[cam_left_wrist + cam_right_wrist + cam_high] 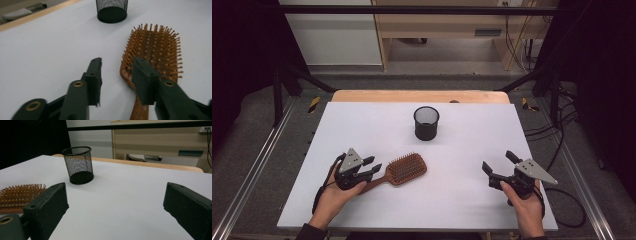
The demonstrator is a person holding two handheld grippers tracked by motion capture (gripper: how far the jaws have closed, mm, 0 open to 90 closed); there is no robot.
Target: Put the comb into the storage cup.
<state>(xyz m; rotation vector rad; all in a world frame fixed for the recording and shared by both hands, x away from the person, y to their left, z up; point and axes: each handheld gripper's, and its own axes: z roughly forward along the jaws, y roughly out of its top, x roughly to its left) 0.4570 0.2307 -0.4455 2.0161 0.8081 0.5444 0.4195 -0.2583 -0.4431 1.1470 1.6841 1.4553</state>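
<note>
We're low over the hairbrush (pixel 399 172), which lies bristles-up on the white surface (pixel 462 200) at our left, its handle pointing toward the left gripper (pixel 374 165). That gripper's jaws stand partly apart by the handle where it meets the head; in the left gripper view one jaw sits over the brush's neck, the other is off to the side on bare surface, so we can't tell if they grip. Our right gripper (pixel 498 162) rests wide open, well apart. The black mesh cup (pixel 426 123) stands upright beyond the brush.

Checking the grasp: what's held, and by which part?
Nothing. The left hand-held gripper stands open at the hairbrush handle; the right hand-held gripper is open.
</note>
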